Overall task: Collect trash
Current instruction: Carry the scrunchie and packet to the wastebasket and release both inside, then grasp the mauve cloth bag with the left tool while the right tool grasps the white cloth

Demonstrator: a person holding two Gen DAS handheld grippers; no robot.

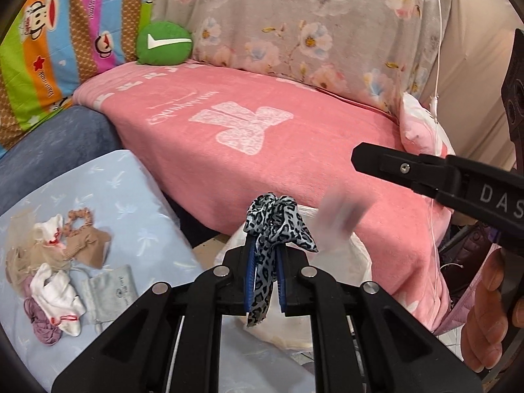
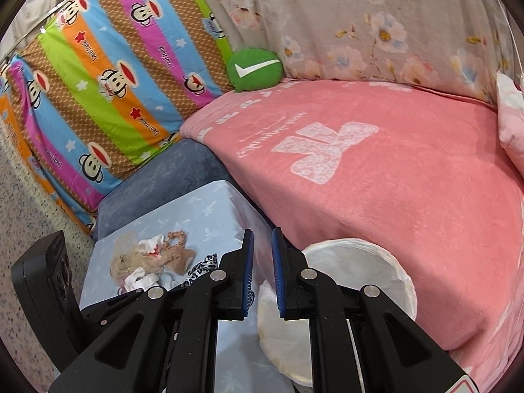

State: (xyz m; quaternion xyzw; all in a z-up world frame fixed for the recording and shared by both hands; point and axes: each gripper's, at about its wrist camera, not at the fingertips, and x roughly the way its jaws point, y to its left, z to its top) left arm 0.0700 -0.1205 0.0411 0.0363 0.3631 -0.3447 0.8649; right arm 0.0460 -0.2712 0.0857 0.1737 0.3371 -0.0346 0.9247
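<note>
Left gripper: blue pads pressed together on a leopard-print scrunchie, grey and black, bunched above the fingertips with a loose tail hanging below between the fingers. The scrunchie is held in the air above the white-lined bin, in front of the bed's edge.

Right gripper: blue pads close together with a narrow gap, nothing between them. Seen from the left wrist view it reaches in from the right, over the pink blanket, with part of a hand on its handle. A blurred pale item shows in the air just right of the scrunchie; what it is cannot be told.

White-lined bin: round, open, standing against the bed just beside the pale blue surface.

Pale blue surface: cloth-covered with a light dragonfly print. It carries a loose heap: beige stockings, white socks with red thread, a peach scrunchie, a grey drawstring pouch and a mauve scrunchie.

Pink blanket: covers the bed, with a white bow motif and lettering.

Green round cushion: white tick mark, at the bed's far corner.

Striped monkey-print cloth: hangs to the left of the cushion.

Floral grey cloth: hangs behind the bed.

Blue-grey upholstery: between the surface and the striped cloth.
</note>
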